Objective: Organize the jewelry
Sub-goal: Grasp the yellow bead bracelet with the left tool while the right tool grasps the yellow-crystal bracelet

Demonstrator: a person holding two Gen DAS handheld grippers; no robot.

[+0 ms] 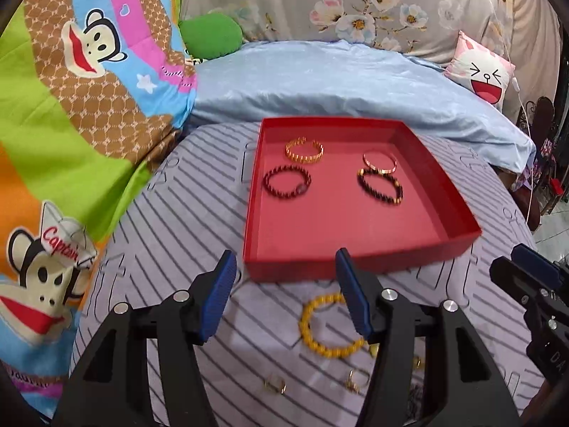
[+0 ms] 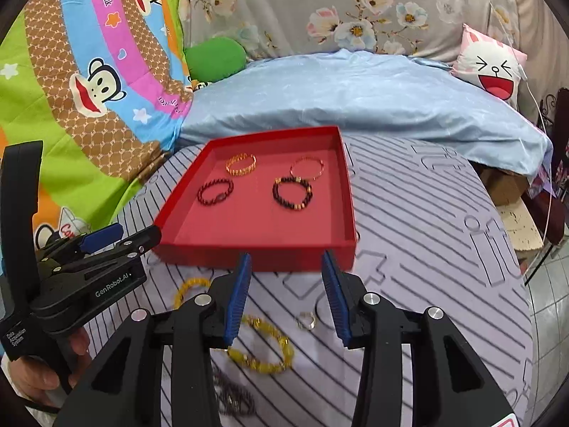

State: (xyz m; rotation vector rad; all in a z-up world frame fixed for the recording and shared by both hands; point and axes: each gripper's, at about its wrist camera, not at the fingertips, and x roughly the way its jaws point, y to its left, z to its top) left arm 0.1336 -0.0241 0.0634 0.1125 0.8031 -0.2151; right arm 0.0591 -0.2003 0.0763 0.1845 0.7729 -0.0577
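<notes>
Both grippers empty above loose jewelry on the striped bedspread

Left gripper [image 1: 284, 295] and right gripper [image 2: 284, 295] stand half open, gripping nothing. A yellow bead bracelet [image 1: 325, 327] lies flat just below the left jaws, nearer that hand; beyond it, the red tray [image 1: 458, 245] holds four bracelets at its far end.

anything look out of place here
Four bracelets lie in the red tray, but a yellow beaded bracelet, small rings and a dark chain lie loose on the striped mat in front of it.
</notes>
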